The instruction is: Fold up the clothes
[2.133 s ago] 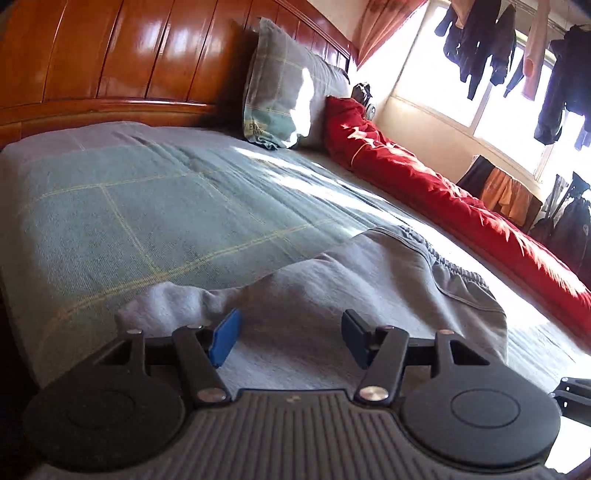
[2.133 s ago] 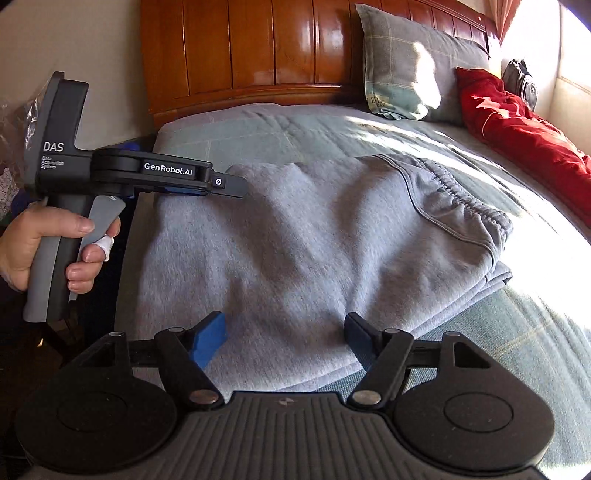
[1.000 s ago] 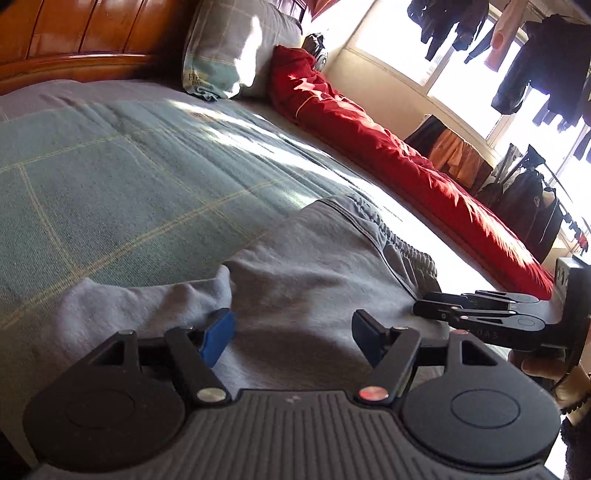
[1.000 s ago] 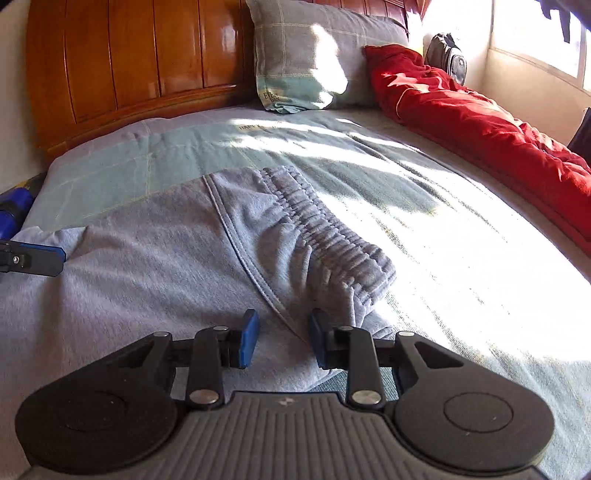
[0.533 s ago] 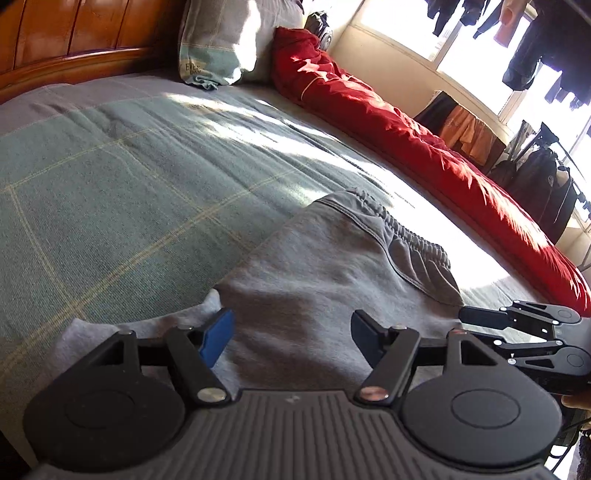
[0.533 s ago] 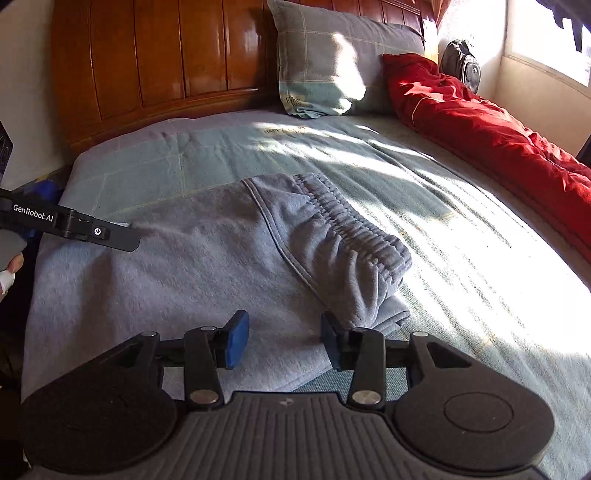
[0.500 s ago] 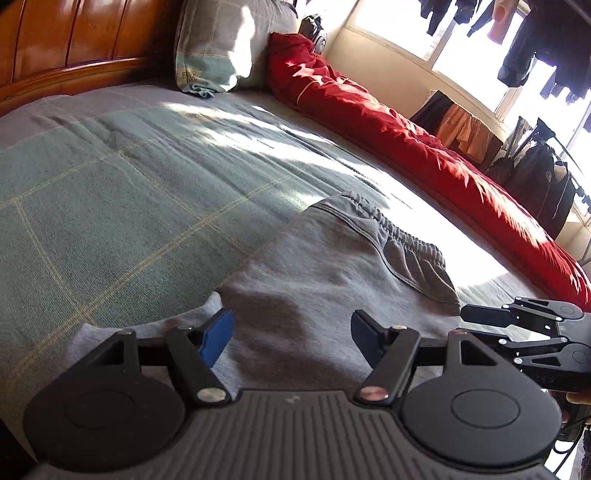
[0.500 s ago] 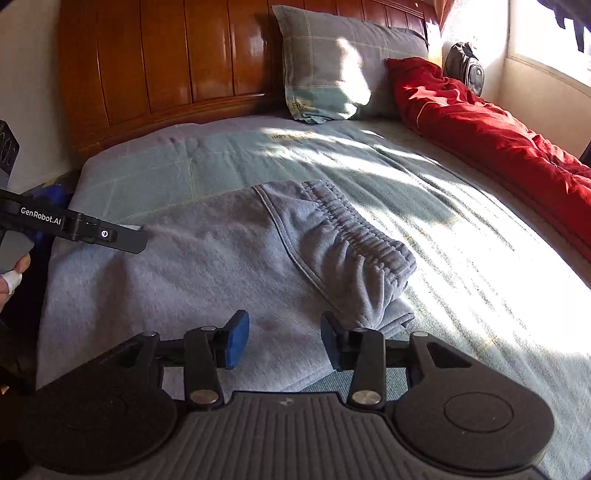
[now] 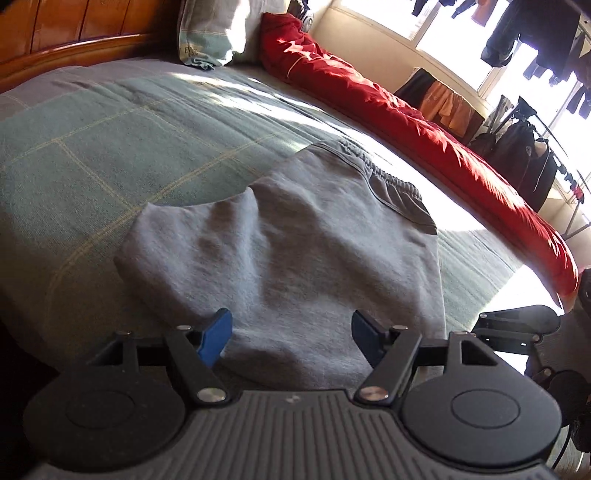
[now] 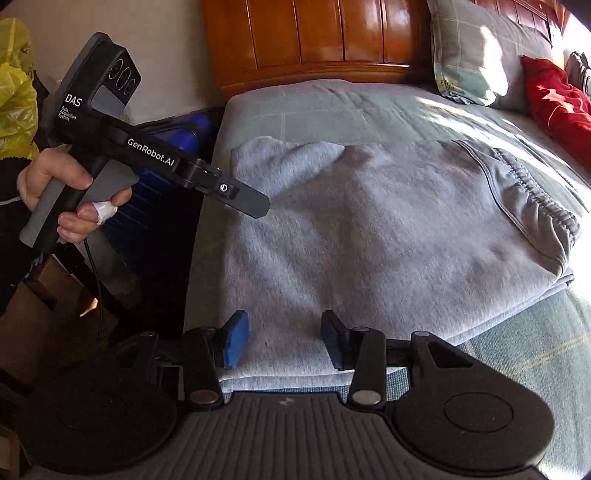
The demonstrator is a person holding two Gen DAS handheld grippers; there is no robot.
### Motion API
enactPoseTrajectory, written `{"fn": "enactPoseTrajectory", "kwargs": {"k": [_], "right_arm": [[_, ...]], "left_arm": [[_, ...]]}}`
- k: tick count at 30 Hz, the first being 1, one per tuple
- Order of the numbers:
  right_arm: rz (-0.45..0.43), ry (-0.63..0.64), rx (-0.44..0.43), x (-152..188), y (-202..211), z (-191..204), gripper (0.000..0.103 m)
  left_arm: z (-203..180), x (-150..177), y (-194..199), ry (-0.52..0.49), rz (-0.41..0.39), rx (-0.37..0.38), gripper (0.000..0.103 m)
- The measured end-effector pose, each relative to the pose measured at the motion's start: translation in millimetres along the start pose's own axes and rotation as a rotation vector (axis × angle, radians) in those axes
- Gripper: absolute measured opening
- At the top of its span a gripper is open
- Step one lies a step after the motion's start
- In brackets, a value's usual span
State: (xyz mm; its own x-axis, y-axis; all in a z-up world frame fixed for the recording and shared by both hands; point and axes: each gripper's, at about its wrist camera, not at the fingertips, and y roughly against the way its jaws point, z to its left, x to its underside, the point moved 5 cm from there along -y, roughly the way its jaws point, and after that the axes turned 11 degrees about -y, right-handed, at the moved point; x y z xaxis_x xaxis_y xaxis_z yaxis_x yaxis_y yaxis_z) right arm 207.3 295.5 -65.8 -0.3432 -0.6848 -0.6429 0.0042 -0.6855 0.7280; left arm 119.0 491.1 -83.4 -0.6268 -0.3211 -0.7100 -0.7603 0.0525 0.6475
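A grey pair of sweatpants [image 9: 303, 251] lies folded flat on the green checked bedspread [image 9: 92, 155], elastic waistband toward the window side. It also shows in the right wrist view [image 10: 388, 236]. My left gripper [image 9: 291, 334] is open and empty, just above the garment's near edge. My right gripper [image 10: 284, 338] is open and empty over the garment's near edge. The left gripper also shows from the side in the right wrist view [image 10: 240, 197], held by a hand at the garment's left edge.
A red duvet [image 9: 406, 110] runs along the bed's far side. A checked pillow [image 10: 476, 55] leans on the wooden headboard [image 10: 314, 33]. Clothes hang by the window [image 9: 524, 37]. A blue item [image 10: 177, 147] and a yellow bag [image 10: 14, 92] sit beside the bed.
Both grippers have drawn back from the sweatpants toward the bed's near edge. The right gripper has opened wider and swung left, away from the waistband. The garment lies unchanged.
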Motion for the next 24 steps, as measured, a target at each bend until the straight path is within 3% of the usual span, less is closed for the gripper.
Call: {"fn": "enactPoseTrajectory", "kwargs": {"k": [2,6,8,10,13,16,18,19,22,24], "right_arm": [[-0.040,0.006,-0.016,-3,10,5,0.049],[-0.043,-0.026,-0.067,-5,8,15,0.054],[-0.013,-0.033,-0.061,2,2,14,0.054],[-0.012,-0.033,-0.045,8,3,13,0.054],[-0.045,-0.014,-0.067,9,17,18,0.054],[-0.066,0.008,-0.091,8,20,26,0.054],[-0.038,-0.005,-0.104,9,12,27,0.054],[-0.020,-0.012,-0.098,11,8,25,0.054],[0.006,-0.032,-0.085,18,3,22,0.054],[-0.006,-0.045,-0.086,17,10,20,0.054]], "left_arm": [[4,-10,12,-0.004,-0.057,-0.007,0.073],[20,-14,-13,0.060,-0.034,-0.010,0.073],[34,-13,-25,0.081,-0.007,-0.084,0.070],[47,-22,-16,0.125,-0.055,-0.136,0.070],[50,-35,1,0.125,-0.116,-0.116,0.071],[37,-33,2,0.085,-0.095,-0.065,0.073],[36,-25,-8,0.076,-0.046,-0.085,0.075],[36,-21,-14,0.072,-0.021,-0.097,0.075],[62,-16,-17,0.120,0.020,-0.276,0.070],[74,-22,-4,0.191,-0.042,-0.255,0.070]]}}
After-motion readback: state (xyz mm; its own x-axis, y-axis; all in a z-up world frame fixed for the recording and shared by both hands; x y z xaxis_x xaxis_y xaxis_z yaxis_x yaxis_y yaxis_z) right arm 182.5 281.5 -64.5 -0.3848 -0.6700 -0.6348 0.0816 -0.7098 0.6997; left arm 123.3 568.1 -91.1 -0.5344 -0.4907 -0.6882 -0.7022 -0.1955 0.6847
